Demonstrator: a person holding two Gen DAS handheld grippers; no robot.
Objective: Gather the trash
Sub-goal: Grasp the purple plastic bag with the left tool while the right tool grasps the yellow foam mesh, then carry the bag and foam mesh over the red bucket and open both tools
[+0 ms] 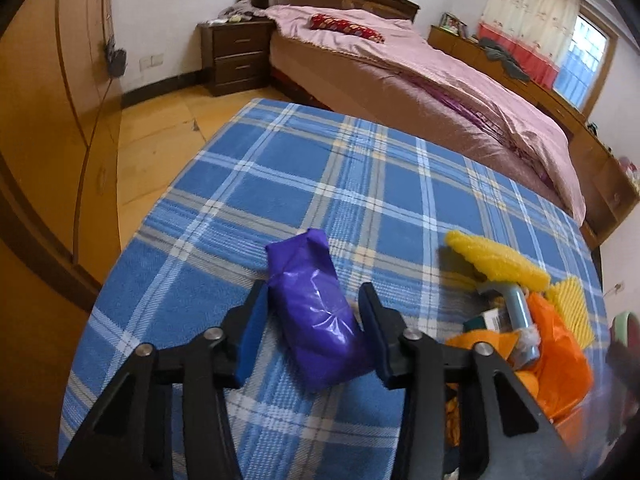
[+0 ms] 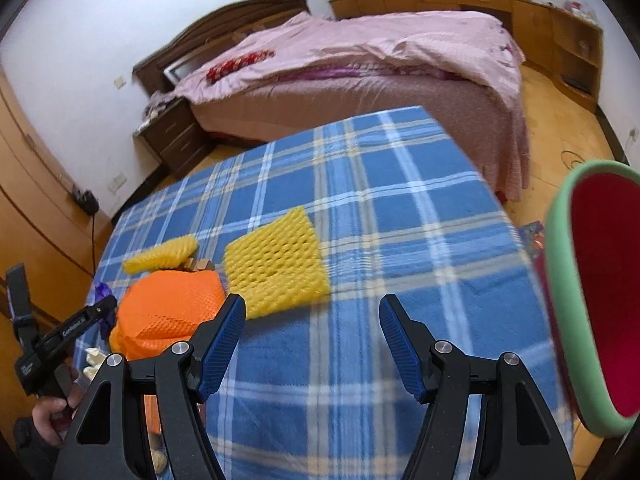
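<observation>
Though set astride the purple bag (image 1: 316,320) at lower centre of the left view, left gripper (image 1: 314,286) not yet pinching: frame-right pad against the plastic, frame-left pad with a sliver of plaid cloth (image 1: 360,184) showing beside it. Half-closed width probably chosen to match the bag's narrow body, lengthwise along the fingers so nothing slips sideways. Soft, crinkly film, likely to crush rather than resist.

Right gripper (image 2: 313,299) spread wide and empty at lower centre of the right view, hanging over bare cloth. Flat yellow foam net (image 2: 276,260) just above and left of it, orange bag (image 2: 168,308) at lower left touching that net's corner, rolled yellow net (image 2: 160,256) behind. Green-rimmed red bin (image 2: 558,280) at the right edge, mouth tilted toward the table, presumably kept close so each piece travels a short way.

Plenty of open cloth at centre and upper right of both views for sliding or lifting. Far table edge well beyond the trash; bed (image 2: 360,92) past it. Crowding only at the orange pile, near enough to the purple bag to snag
</observation>
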